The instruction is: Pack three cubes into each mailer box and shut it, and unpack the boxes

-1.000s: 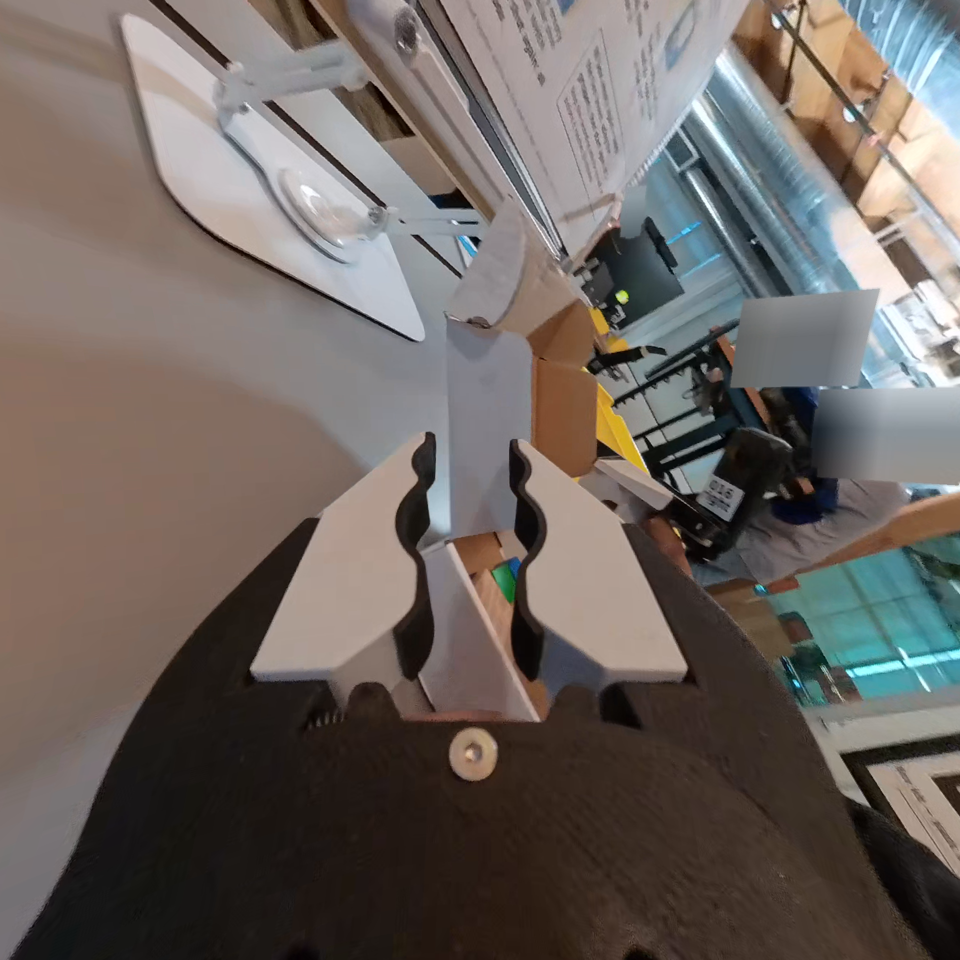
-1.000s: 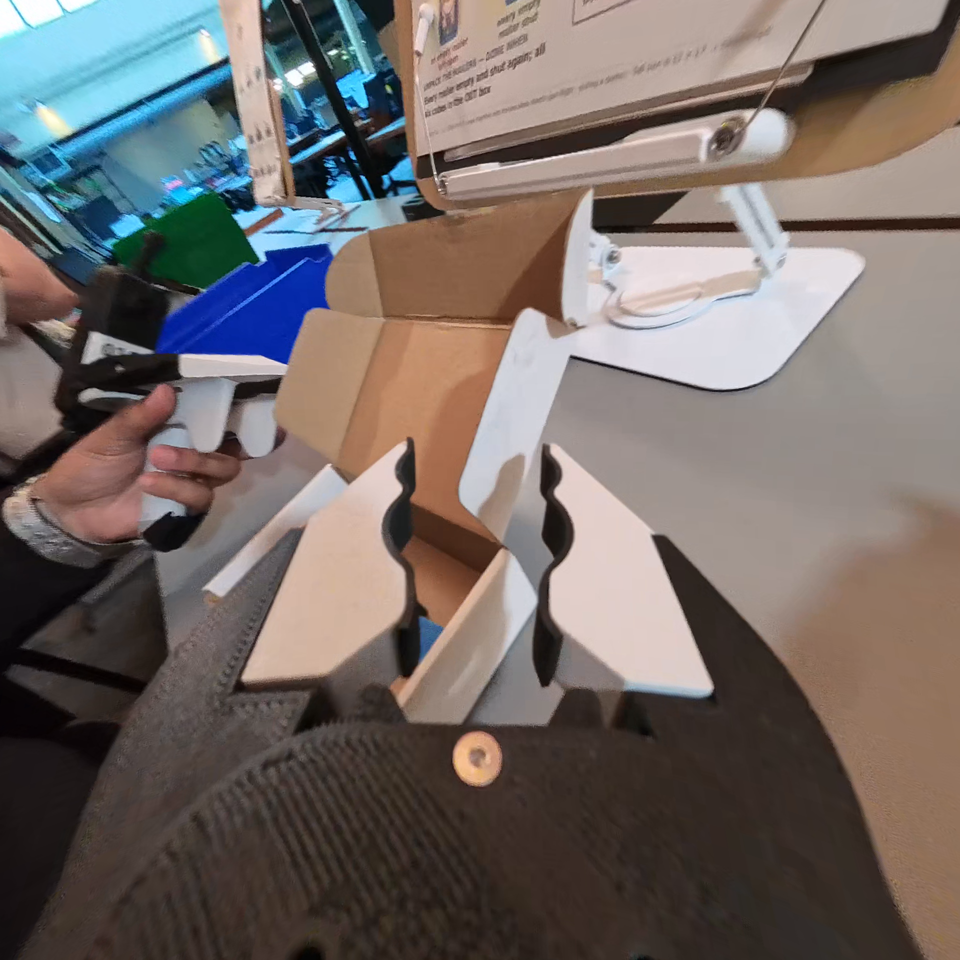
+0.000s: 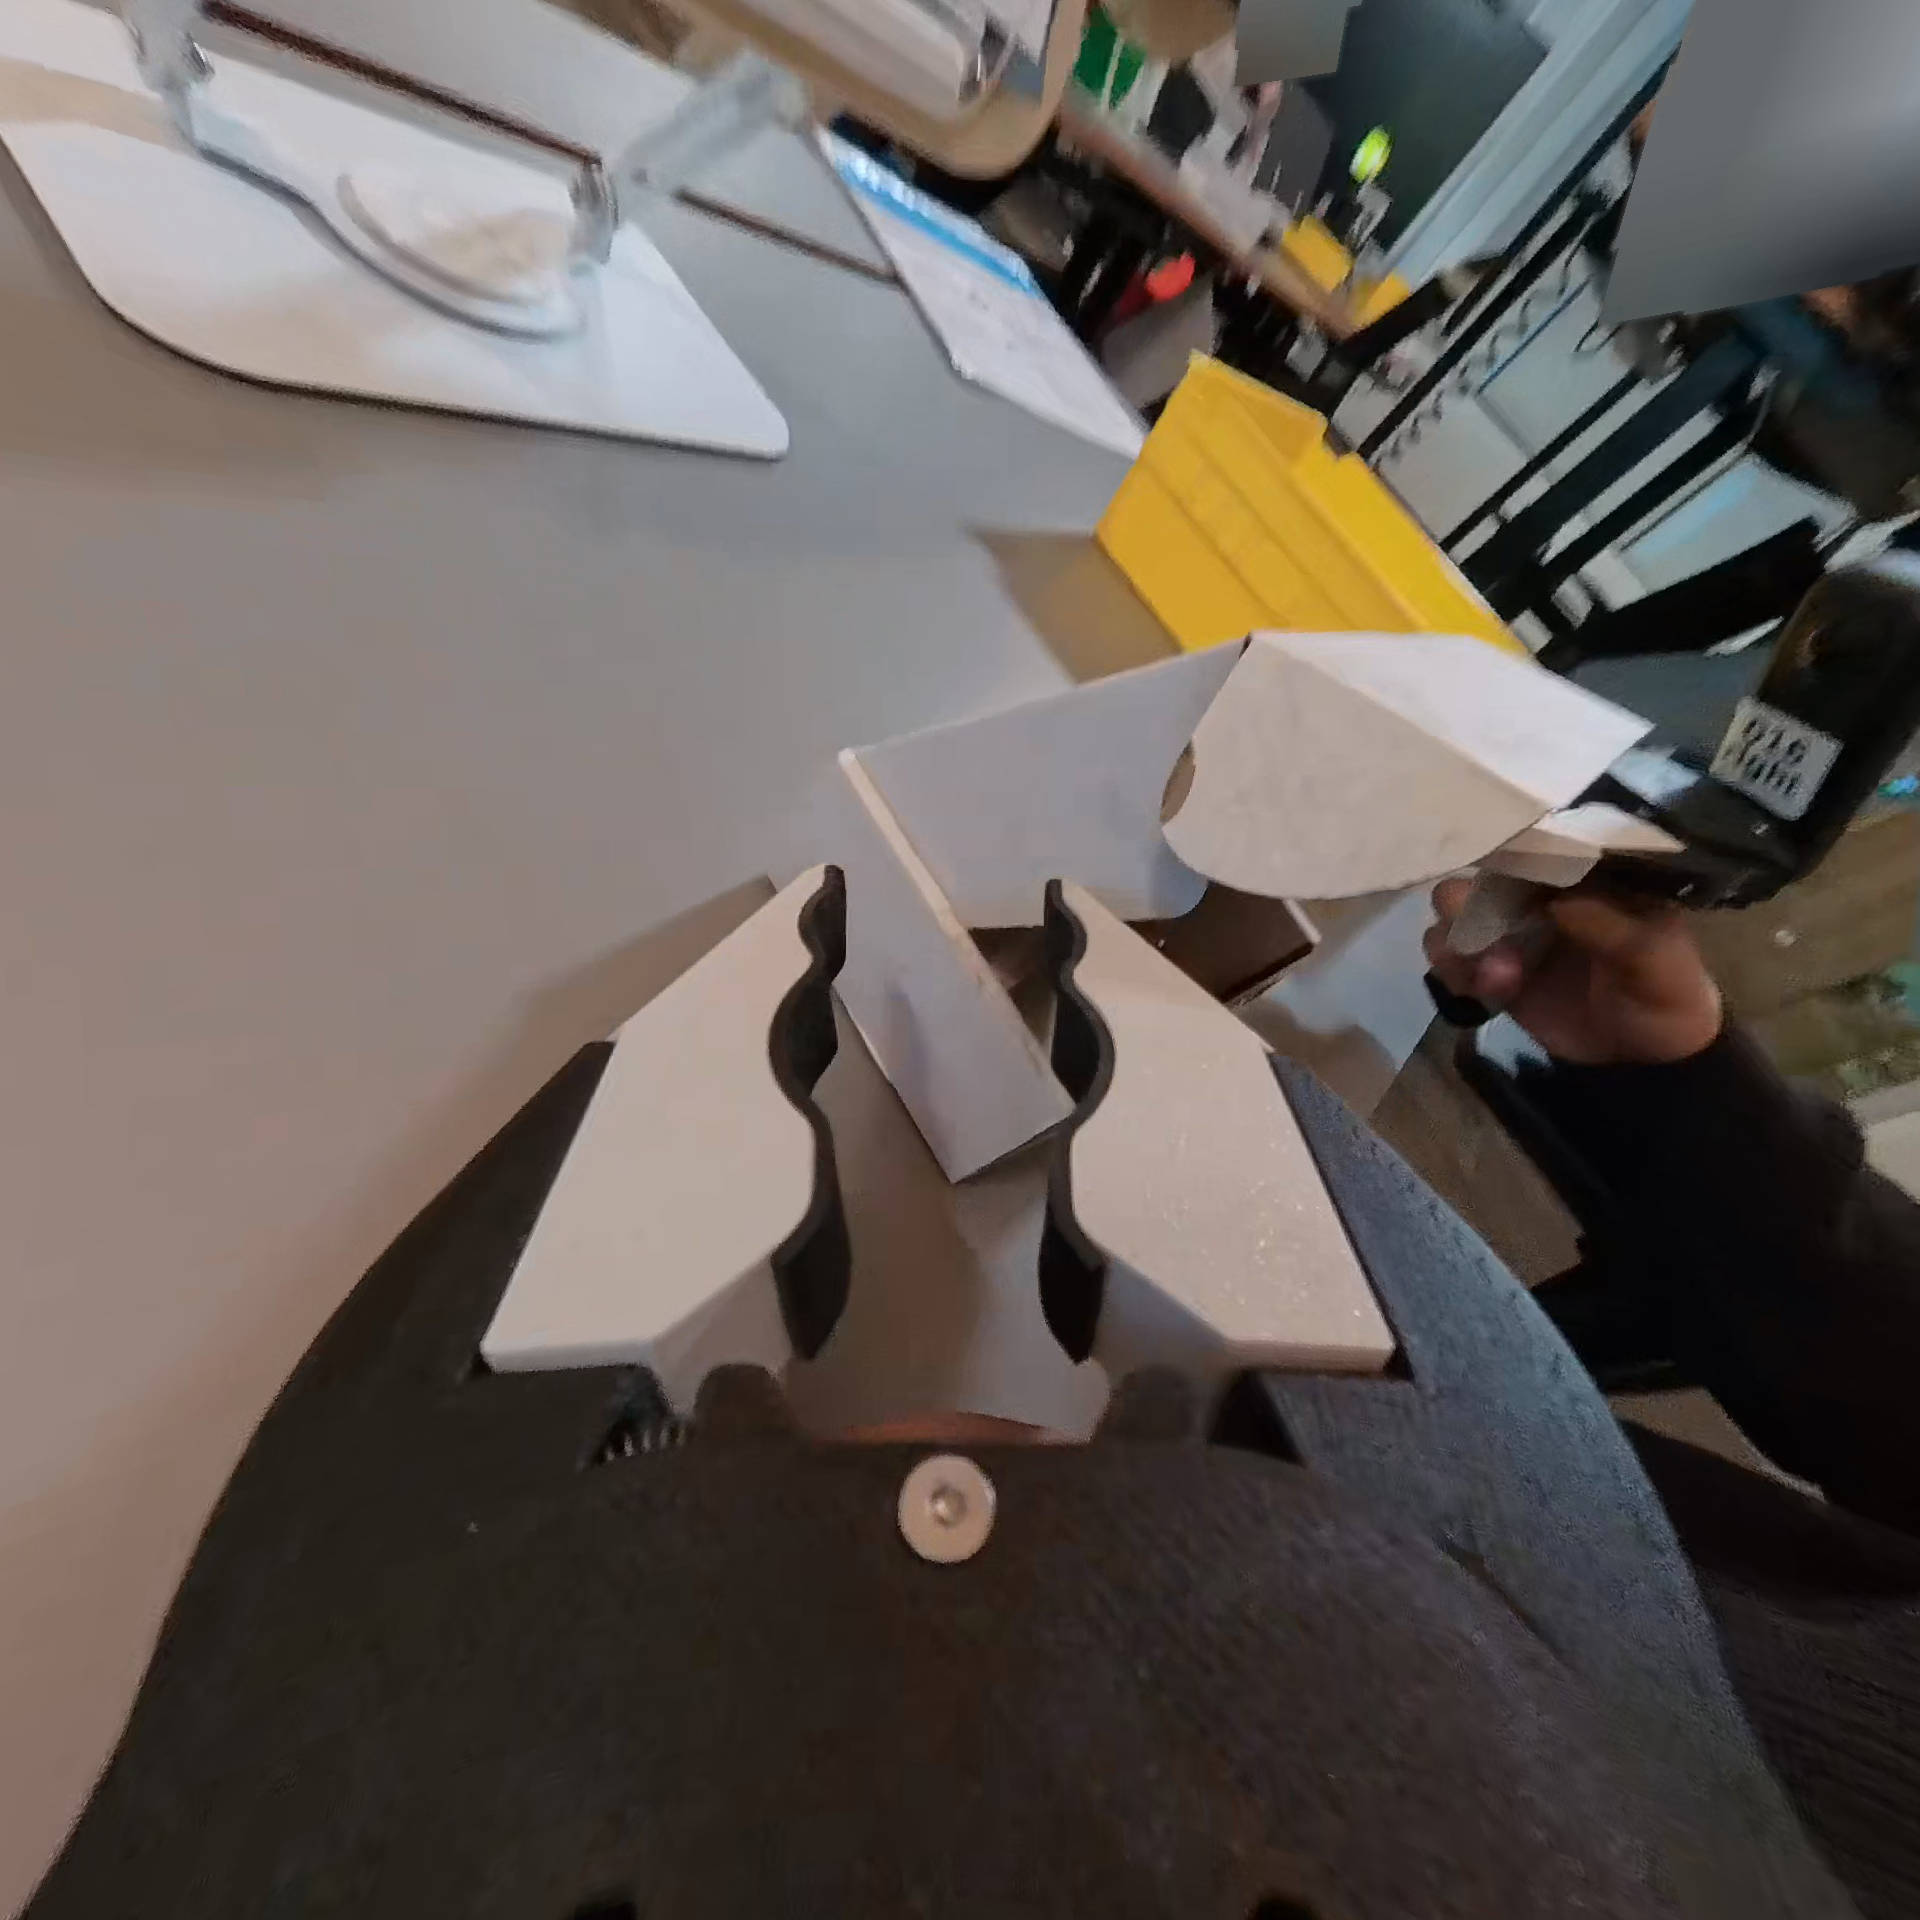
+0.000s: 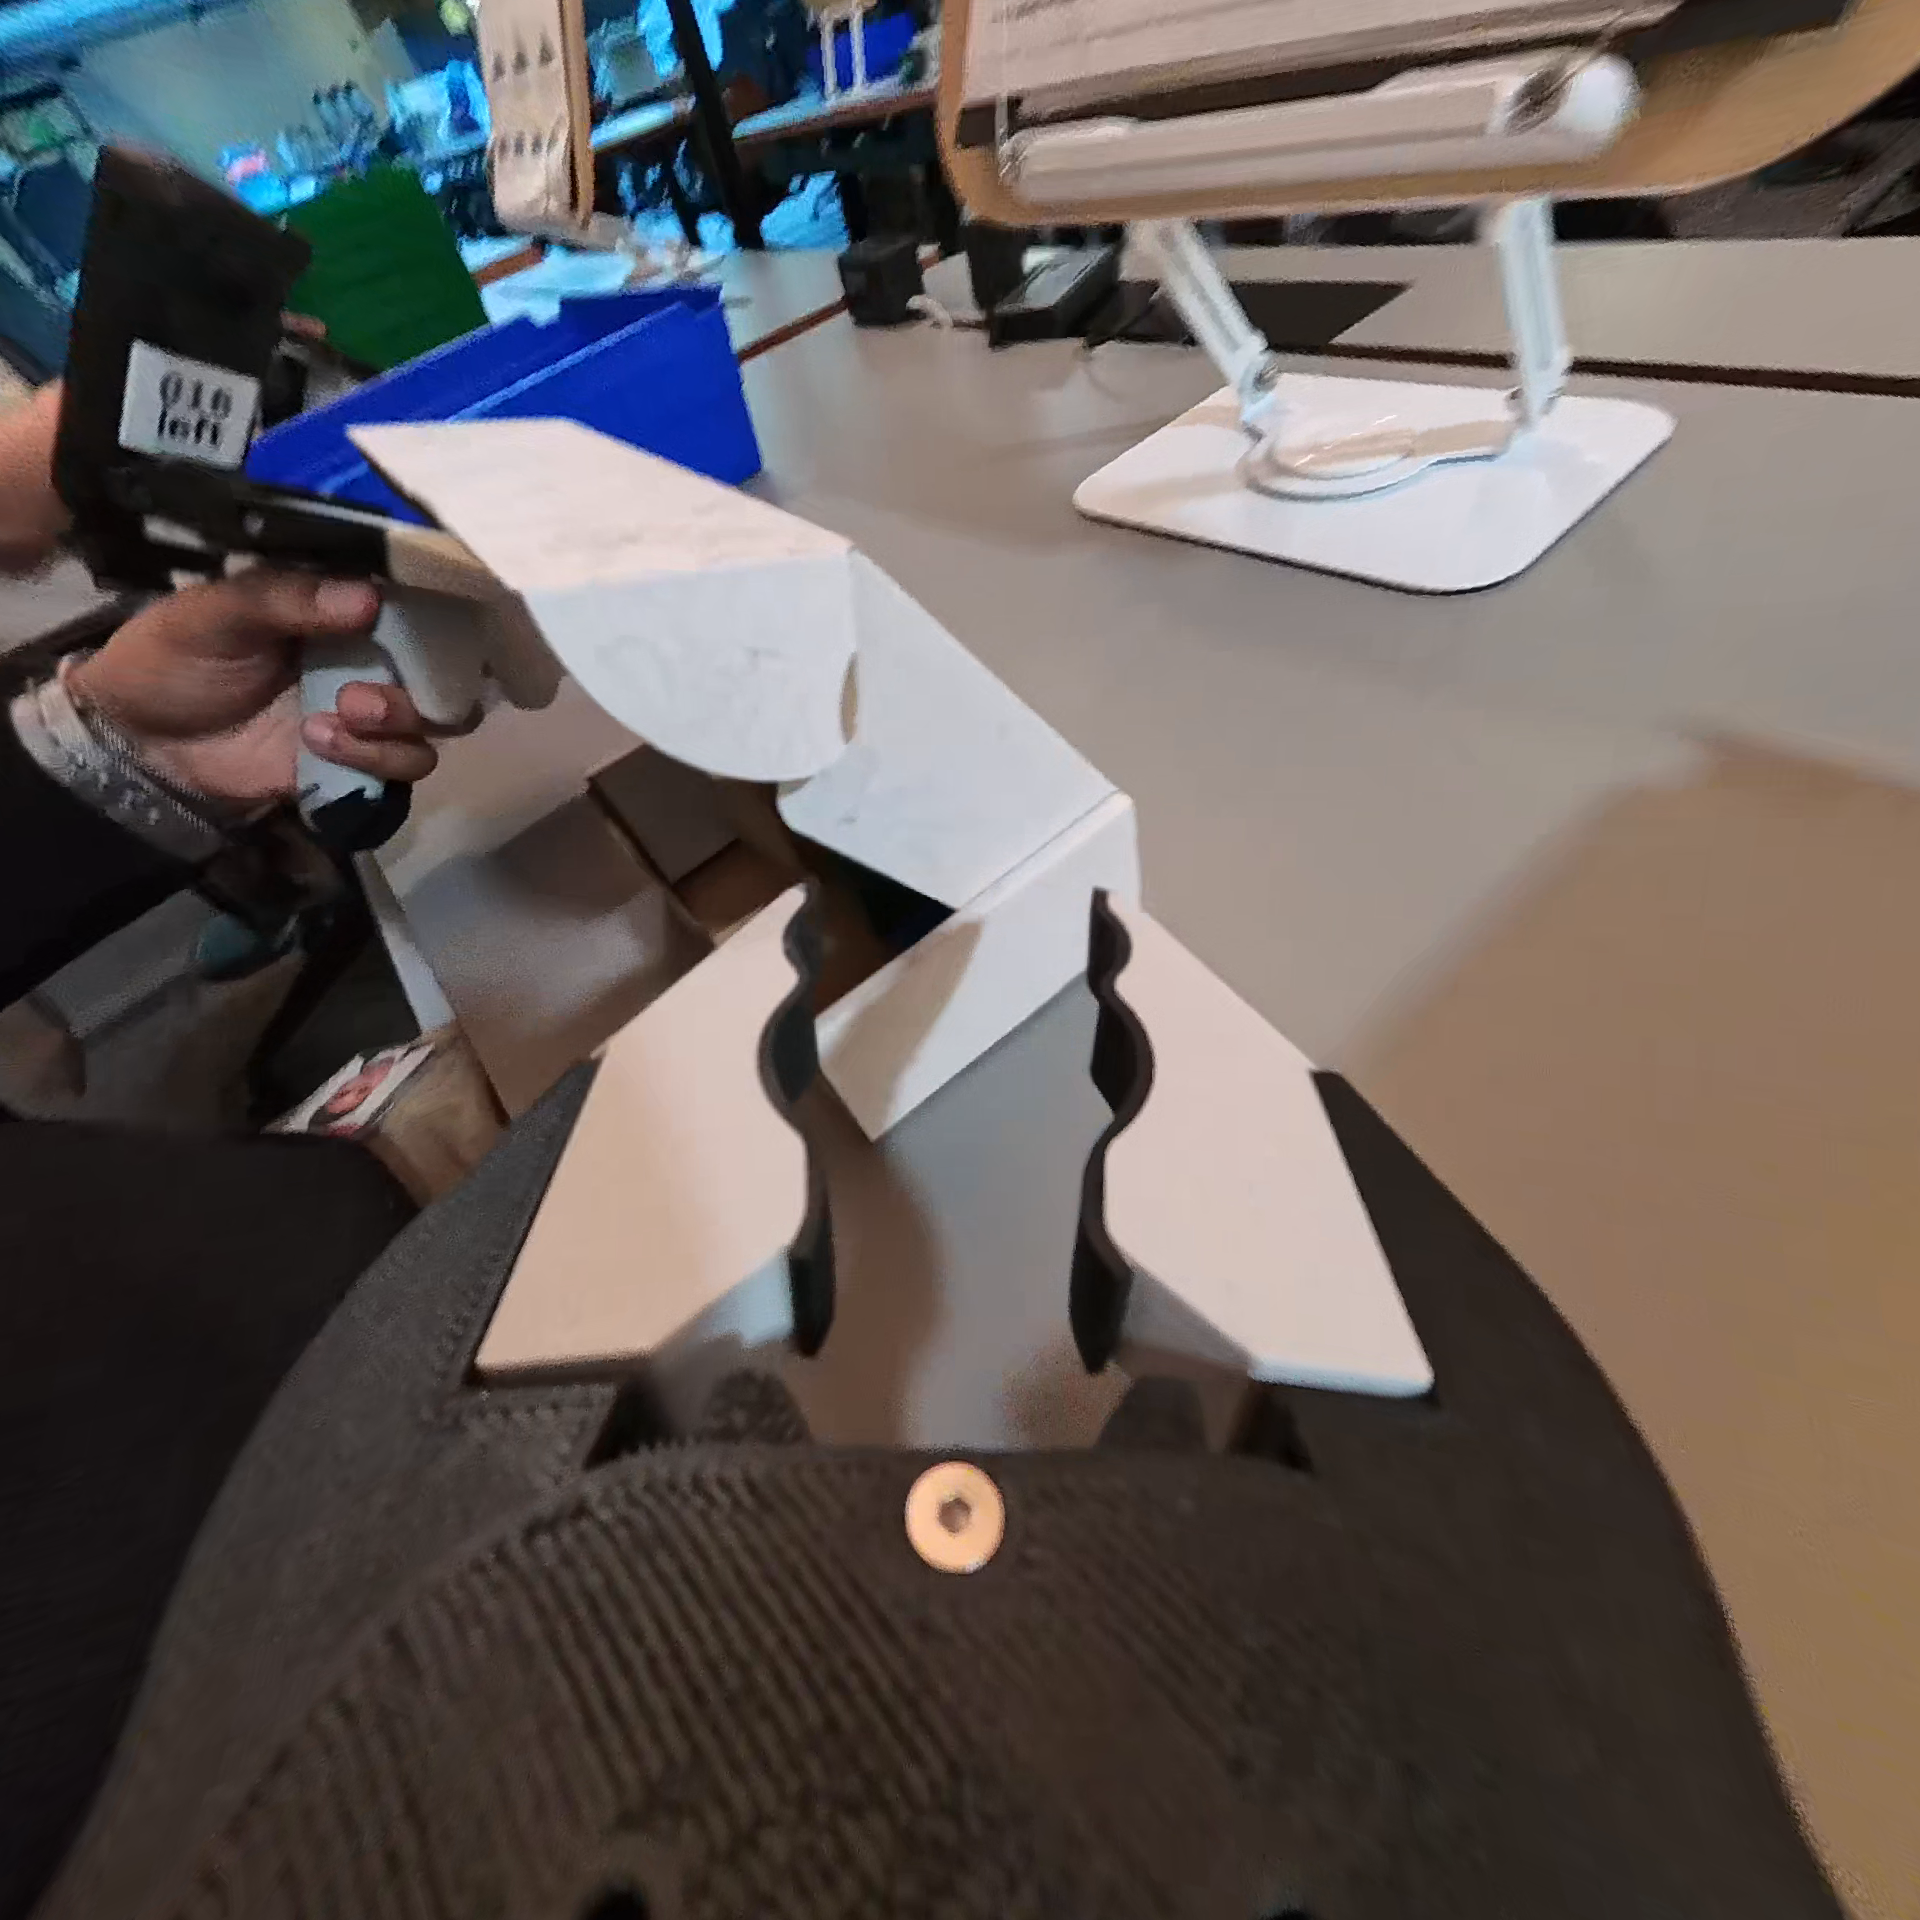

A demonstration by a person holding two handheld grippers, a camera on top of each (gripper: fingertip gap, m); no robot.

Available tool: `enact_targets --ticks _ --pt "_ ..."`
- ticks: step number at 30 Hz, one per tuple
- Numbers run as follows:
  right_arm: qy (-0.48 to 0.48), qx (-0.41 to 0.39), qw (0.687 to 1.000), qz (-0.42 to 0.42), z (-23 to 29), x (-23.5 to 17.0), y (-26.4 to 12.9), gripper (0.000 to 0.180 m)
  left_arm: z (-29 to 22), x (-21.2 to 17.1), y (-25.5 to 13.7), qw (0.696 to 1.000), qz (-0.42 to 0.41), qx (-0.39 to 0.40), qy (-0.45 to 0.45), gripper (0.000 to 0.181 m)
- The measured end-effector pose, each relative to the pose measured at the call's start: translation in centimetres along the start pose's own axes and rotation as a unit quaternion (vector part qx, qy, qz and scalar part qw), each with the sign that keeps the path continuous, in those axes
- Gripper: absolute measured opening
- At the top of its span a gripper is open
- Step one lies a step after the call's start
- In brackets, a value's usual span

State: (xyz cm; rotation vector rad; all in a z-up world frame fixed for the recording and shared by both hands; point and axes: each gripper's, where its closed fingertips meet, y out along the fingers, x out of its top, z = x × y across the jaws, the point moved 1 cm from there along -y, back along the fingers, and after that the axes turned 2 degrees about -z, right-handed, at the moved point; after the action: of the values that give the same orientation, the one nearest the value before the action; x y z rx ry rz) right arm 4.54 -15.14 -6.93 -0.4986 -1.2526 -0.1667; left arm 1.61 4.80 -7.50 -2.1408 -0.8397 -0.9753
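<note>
A white mailer box (image 3: 1029,821) with a brown inside lies on the grey table. Its lid (image 4: 935,769) leans low over the body, and the rounded ear flaps (image 3: 1361,769) (image 4: 686,623) hang at its front. My left gripper (image 3: 940,883) is open, with a white corner of the box between its fingers. My right gripper (image 4: 951,904) is open around the opposite white corner (image 4: 966,997). Each gripper shows in the other's view, hand-held at the lid's front flap: the right (image 3: 1756,790), the left (image 4: 187,416). No cubes are visible; the lid hides the box's inside.
A white stand base (image 3: 395,301) (image 4: 1382,488) sits at the back of the table under a raised board. A yellow bin (image 3: 1278,530) stands on the right side, a blue bin (image 4: 582,384) on the left with a green one (image 4: 374,260) behind it. One gripper's finger ends stand about 20 centimetres off the other's.
The lid has swung down from upright to a low tilt over the box. The cubes seen inside before are now hidden. Both grippers have followed the lid down.
</note>
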Motion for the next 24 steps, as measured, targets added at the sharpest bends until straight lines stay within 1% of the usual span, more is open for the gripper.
enact_targets --ticks 1,3,5,7,9,10,12,14,18,19,21,24 --pt "0.007 -0.007 1.000 -0.018 -0.4 0.5 -0.5 0.050 -0.1 0.7 -0.4 1.000 -0.022 -0.007 -0.005 0.036" --pt "0.022 -0.004 0.997 -0.076 -0.5 2.4 -1.6 0.050 -0.6 2.4 -1.5 0.996 -0.078 -0.032 -0.012 0.036" --pt "0.022 0.023 0.990 -0.135 0.4 4.4 -2.5 0.054 -1.7 4.1 -2.7 0.989 -0.131 -0.072 -0.014 0.037" --pt "-0.003 0.053 0.986 -0.158 1.9 5.3 -2.9 0.058 -4.0 5.0 -4.0 0.976 -0.165 -0.140 -0.003 0.039" --pt "-0.044 0.065 0.984 -0.158 3.2 5.4 -2.8 0.061 -5.9 5.0 -4.7 0.968 -0.165 -0.185 0.025 0.040" --pt "-0.066 0.062 0.984 -0.152 3.7 5.2 -2.6 0.063 -6.2 4.5 -4.5 0.970 -0.151 -0.184 0.042 0.041" --pt "-0.105 0.045 0.984 -0.135 4.2 4.8 -2.0 0.063 -6.2 3.3 -3.5 0.977 -0.116 -0.157 0.080 0.051" --pt "-0.142 0.027 0.983 -0.111 4.5 4.2 -1.3 0.061 -6.2 2.2 -2.7 0.980 -0.094 -0.137 0.113 0.052" --pt "-0.203 -0.006 0.976 -0.081 4.9 3.4 -0.4 0.047 -6.6 1.3 -1.9 0.977 -0.080 -0.109 0.164 0.051" --pt "-0.214 -0.012 0.973 -0.082 5.0 3.5 -0.4 0.043 -6.6 1.3 -1.9 0.976 -0.081 -0.097 0.178 0.049" --pt "-0.233 -0.026 0.969 -0.082 5.2 3.7 -0.5 0.036 -7.0 1.2 -1.9 0.970 -0.084 -0.090 0.210 0.034" --pt "-0.250 -0.047 0.964 -0.072 5.1 3.6 -0.6 0.019 -7.0 0.6 -1.8 0.965 -0.081 -0.070 0.239 0.024"
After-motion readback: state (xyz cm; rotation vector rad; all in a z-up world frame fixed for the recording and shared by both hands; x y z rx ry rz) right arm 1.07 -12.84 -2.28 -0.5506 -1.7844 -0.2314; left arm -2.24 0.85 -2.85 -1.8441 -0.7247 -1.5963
